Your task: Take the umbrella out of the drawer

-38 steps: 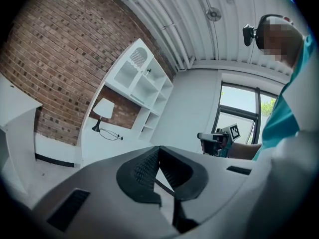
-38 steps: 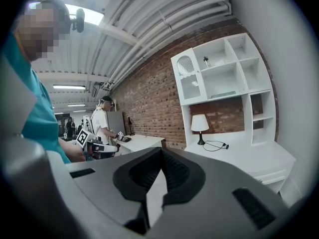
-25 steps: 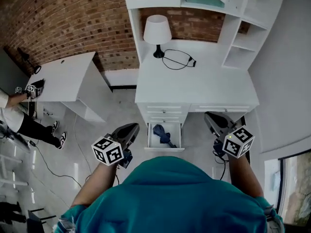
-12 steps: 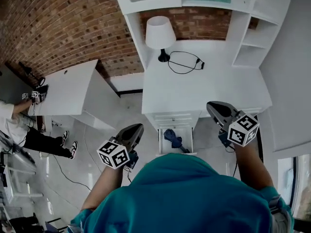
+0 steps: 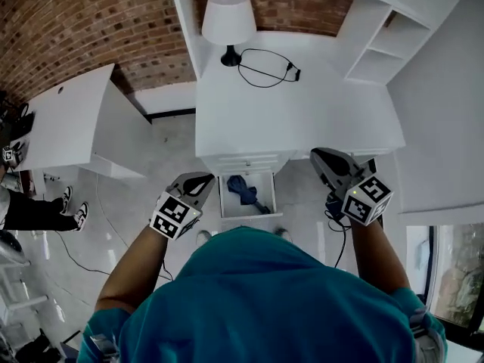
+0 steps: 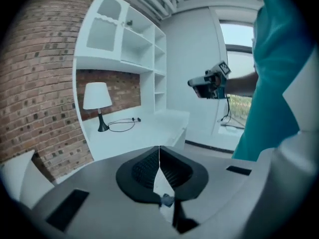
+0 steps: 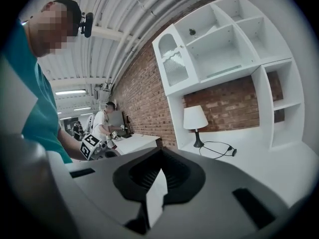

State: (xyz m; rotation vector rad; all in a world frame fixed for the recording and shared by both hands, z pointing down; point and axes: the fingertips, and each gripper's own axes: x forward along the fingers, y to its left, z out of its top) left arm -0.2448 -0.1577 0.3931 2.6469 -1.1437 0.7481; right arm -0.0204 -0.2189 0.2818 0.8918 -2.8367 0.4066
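- Fingers (image 6: 143,171) of your left gripper (image 6: 159,153) are pressed flat together. The ribbed black pads meet along a thin seam, with nothing between them.
- Your right gripper (image 7: 160,156) looks the same: its dark pads meet at the tip and hold nothing.
- From the head view, the dark blue folded umbrella (image 5: 242,189) lies inside the open white drawer (image 5: 224,203), which is pulled out under the front of the white desk top (image 5: 302,119).
- Its long axis runs diagonally across the drawer. The bunched fabric sits toward the back left, and the thinner end points to the front right corner.
- Your left gripper (image 5: 203,181) hangs just beside the drawer's left wall with its tip angled down. You can't tell from these views whether it touches the wall.
- Your right gripper (image 5: 324,159) is off to the drawer's right, near the desk's front edge. It is apart from the umbrella.
- Neither gripper touches the umbrella.
- Further back on the desk stands a white-shaded lamp on a black base (image 5: 227,20), with a looped black cable (image 5: 265,65) just beside it.
- A red brick wall (image 5: 76,29) rises behind the desk.
- Each gripper view shows the other gripper held out in the air.
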